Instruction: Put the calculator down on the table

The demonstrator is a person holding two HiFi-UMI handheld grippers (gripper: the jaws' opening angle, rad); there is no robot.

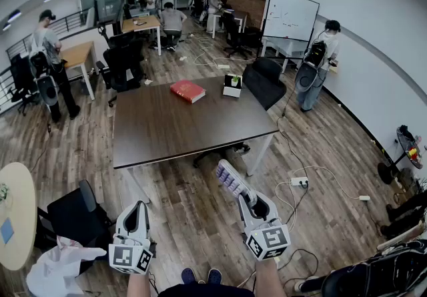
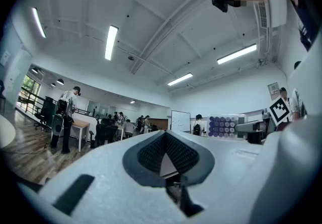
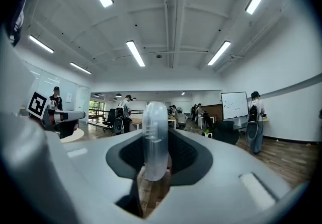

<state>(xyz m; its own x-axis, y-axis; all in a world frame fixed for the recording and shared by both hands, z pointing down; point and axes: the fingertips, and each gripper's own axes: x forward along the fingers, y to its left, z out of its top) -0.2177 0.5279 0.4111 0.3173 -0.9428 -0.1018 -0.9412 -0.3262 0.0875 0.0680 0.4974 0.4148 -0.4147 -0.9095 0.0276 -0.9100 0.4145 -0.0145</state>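
Right gripper [image 1: 251,201] is pinching the calculator [image 1: 231,180] short of the table [image 1: 187,130], needing a level carry; left gripper [image 1: 138,209] is hanging pressed together, empty.

Dark table [image 1: 193,130]: a red book [image 1: 187,91] and a small white box [image 1: 232,86] lie on its far part. A black office chair [image 1: 264,81] stands just beyond its far right corner. The right gripper [image 1: 253,203] holds the calculator [image 1: 230,177] over the floor, short of the table's near edge. The left gripper [image 1: 138,209] is level with it, further left.
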